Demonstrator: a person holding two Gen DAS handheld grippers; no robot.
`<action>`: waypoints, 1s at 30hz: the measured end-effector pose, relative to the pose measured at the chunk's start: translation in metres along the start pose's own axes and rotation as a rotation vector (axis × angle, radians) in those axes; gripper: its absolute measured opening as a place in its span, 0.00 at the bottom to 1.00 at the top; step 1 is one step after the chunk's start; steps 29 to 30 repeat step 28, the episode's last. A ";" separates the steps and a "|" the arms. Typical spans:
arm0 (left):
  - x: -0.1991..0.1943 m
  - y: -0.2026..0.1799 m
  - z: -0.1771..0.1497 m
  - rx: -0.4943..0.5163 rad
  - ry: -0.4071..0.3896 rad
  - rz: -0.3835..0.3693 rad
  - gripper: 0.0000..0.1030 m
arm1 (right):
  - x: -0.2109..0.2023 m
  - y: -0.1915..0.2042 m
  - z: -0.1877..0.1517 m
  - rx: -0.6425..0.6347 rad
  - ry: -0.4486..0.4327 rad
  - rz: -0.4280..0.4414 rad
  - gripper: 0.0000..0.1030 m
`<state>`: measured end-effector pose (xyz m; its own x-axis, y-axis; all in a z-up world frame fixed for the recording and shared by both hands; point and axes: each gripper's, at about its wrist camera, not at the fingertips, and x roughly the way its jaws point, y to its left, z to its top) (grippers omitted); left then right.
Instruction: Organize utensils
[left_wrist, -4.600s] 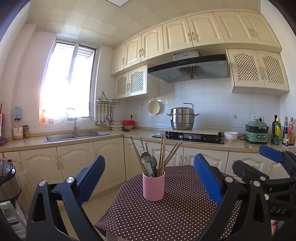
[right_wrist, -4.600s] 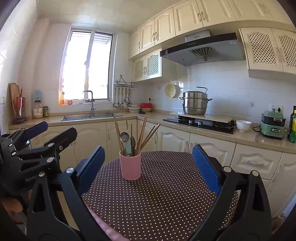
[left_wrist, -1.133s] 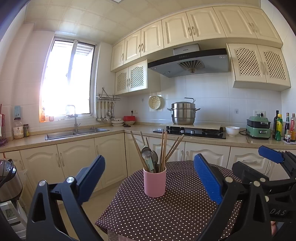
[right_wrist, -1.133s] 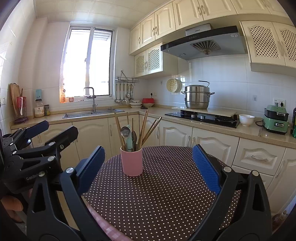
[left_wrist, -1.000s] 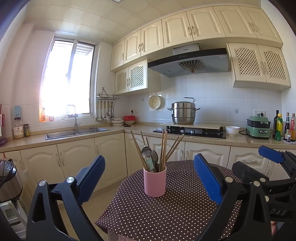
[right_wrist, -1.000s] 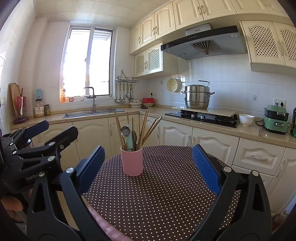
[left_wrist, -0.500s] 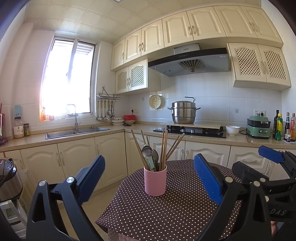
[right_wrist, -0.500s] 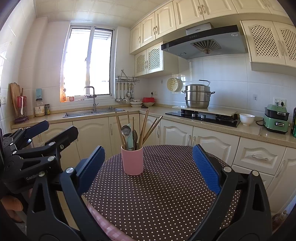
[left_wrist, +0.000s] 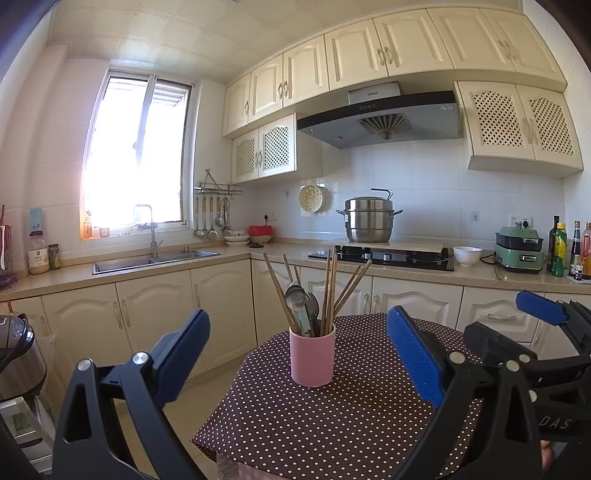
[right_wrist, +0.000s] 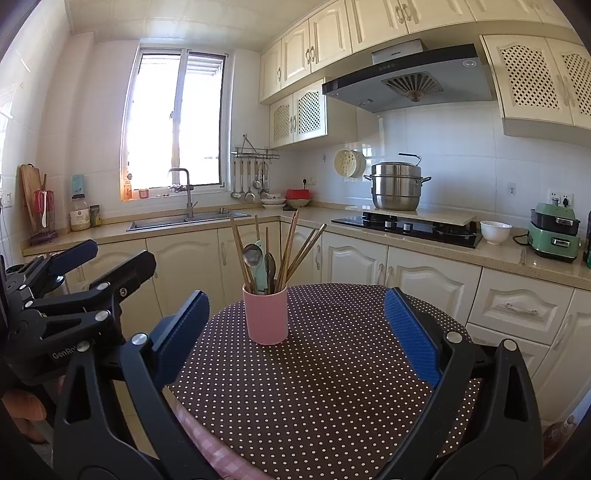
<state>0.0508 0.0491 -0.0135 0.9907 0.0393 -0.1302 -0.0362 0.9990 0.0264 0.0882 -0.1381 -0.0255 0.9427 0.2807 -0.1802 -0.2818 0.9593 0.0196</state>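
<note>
A pink cup (left_wrist: 312, 360) (right_wrist: 265, 316) stands upright on a round table with a brown polka-dot cloth (left_wrist: 332, 417) (right_wrist: 332, 380). Several wooden chopsticks (left_wrist: 334, 291) (right_wrist: 291, 247), a metal spoon (left_wrist: 294, 297) (right_wrist: 252, 254) and other utensils stick out of it. My left gripper (left_wrist: 297, 354) is open, held short of the cup with nothing between its blue pads. My right gripper (right_wrist: 297, 332) is open too, also short of the cup. Each gripper shows at the edge of the other's view.
Cream cabinets and a beige counter run behind the table, with a sink (left_wrist: 155, 260), a hob carrying a steel pot (left_wrist: 371, 221), a white bowl (left_wrist: 466, 255) and a green appliance (left_wrist: 519, 249). A rice cooker (left_wrist: 16, 354) stands at the left. Floor lies left of the table.
Over the last seconds both views have tilted slightly, so the cup sits a little higher and the table shows fuller. Both grippers stay open and empty.
</note>
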 end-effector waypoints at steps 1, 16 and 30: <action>0.001 0.000 0.000 0.000 0.003 0.001 0.92 | 0.000 0.000 -0.001 0.001 0.002 0.000 0.91; 0.016 0.005 0.001 -0.002 0.028 0.011 0.92 | 0.011 -0.005 0.000 0.009 0.017 0.013 0.91; 0.032 0.001 -0.004 0.013 0.061 0.042 0.92 | 0.029 -0.008 -0.006 0.020 0.054 0.019 0.91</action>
